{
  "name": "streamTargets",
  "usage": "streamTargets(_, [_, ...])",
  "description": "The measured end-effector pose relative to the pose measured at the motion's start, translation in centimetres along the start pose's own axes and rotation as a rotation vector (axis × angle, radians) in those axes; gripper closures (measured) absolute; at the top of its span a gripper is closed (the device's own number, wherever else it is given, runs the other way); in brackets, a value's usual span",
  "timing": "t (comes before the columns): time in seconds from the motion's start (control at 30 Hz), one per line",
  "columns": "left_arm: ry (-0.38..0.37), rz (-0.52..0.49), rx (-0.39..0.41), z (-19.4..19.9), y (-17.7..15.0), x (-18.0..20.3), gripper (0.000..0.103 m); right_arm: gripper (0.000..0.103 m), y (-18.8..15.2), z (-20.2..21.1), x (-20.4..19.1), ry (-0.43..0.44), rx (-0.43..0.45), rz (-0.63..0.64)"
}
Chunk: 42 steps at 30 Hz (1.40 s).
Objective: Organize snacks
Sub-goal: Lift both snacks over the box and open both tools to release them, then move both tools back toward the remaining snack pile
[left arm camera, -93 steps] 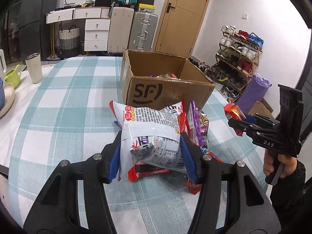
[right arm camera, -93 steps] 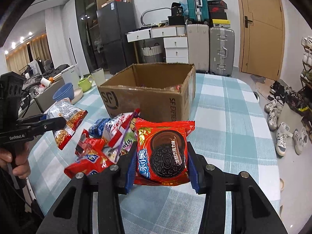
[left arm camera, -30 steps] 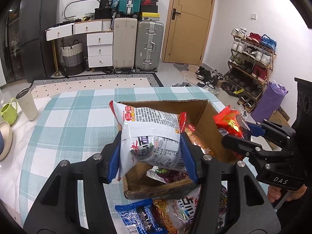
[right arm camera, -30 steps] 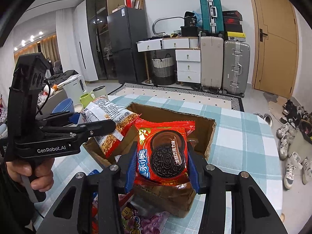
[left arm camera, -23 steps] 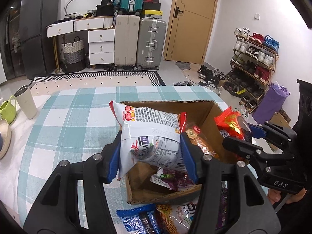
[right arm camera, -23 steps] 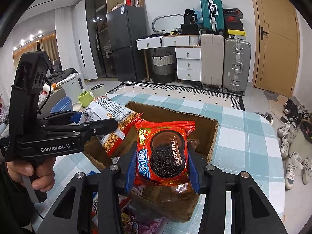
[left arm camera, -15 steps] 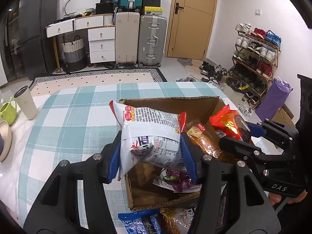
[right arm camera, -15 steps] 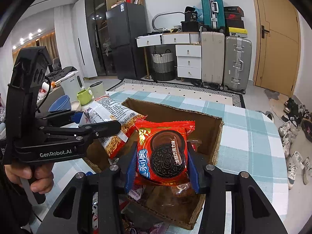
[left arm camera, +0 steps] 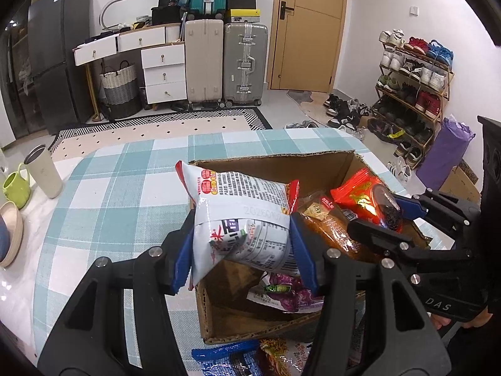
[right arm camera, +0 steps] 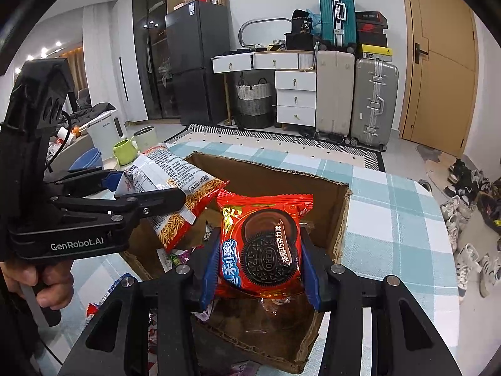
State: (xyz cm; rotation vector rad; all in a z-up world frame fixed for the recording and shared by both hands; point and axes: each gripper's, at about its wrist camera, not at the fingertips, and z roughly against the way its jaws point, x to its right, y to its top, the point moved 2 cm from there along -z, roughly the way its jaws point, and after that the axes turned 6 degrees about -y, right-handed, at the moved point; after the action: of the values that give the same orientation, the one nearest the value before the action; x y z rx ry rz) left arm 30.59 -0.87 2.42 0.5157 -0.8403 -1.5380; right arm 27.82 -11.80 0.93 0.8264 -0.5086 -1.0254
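Left tongs (left arm camera: 241, 247) clamped a white noodle-snack bag (left arm camera: 241, 219), right tongs (right arm camera: 258, 266) an Oreo packet (right arm camera: 261, 244), above the cardboard box (right arm camera: 339, 228).

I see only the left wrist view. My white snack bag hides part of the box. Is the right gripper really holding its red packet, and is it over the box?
Observer: Yes. In the right wrist view the right gripper has both blue pads pressed on the red Oreo packet, above the open cardboard box.
Operator: What does the front of my bag look like?
Observer: From the right wrist view, the white snack bag in the left gripper shows an orange lower part printed with thin noodle sticks.
Operator: Is it also over the box?
Observer: Its lower end hangs over the box's left edge.
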Motion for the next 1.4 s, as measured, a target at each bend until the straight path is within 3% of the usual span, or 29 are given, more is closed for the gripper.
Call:
streamTargets(0.13, [-0.029, 0.038, -0.025, -0.5, -0.3, -0.1, 0.05, 0.057, -0.2, 0.2, 0.0, -0.011, -0.001, 0.0])
streamTargets(0.3, [-0.027, 0.026, -0.017, -0.7, -0.4, 0.0, 0.049, 0.049, -0.2, 1.2, 0.0, -0.031, 0.023, 0.024])
streamTargets(0.37, [-0.038, 0.039, -0.028, -0.6, -0.5, -0.1, 0.048, 0.032, -0.1, 1.9, 0.3, -0.042, 0.038, 0.011])
streamTargets(0.5, [-0.049, 0.046, -0.023, 0.7, -0.5, 0.0, 0.041, 0.012, 0.0, 4.2, 1.2, -0.058, 0.073, -0.035])
streamTargets(0.53, [-0.054, 0.043, -0.022, 1.1, -0.5, 0.1, 0.035, 0.005, 0.1, 4.6, 1.4, -0.066, 0.08, -0.041])
streamTargets(0.57, [-0.054, 0.038, -0.018, 1.7, -0.6, 0.2, 0.023, 0.001, 0.1, 5.2, 1.6, -0.074, 0.087, -0.047])
streamTargets(0.73, [-0.043, 0.041, 0.035, 4.9, -0.8, 0.4, 0.001, 0.001, -0.2, 7.5, 2.5, -0.094, 0.084, -0.069])
streamTargets(1.03, [-0.017, 0.028, 0.056, 9.6, -2.6, 0.7, 0.001, 0.001, -3.0, 10.4, 2.6, -0.088, 0.047, -0.1])
streamTargets(1.4, [0.025, 0.035, 0.035, 14.2, -7.3, -0.1, 0.001, 0.001, -6.9, 11.8, 0.2, -0.063, 0.008, -0.11])
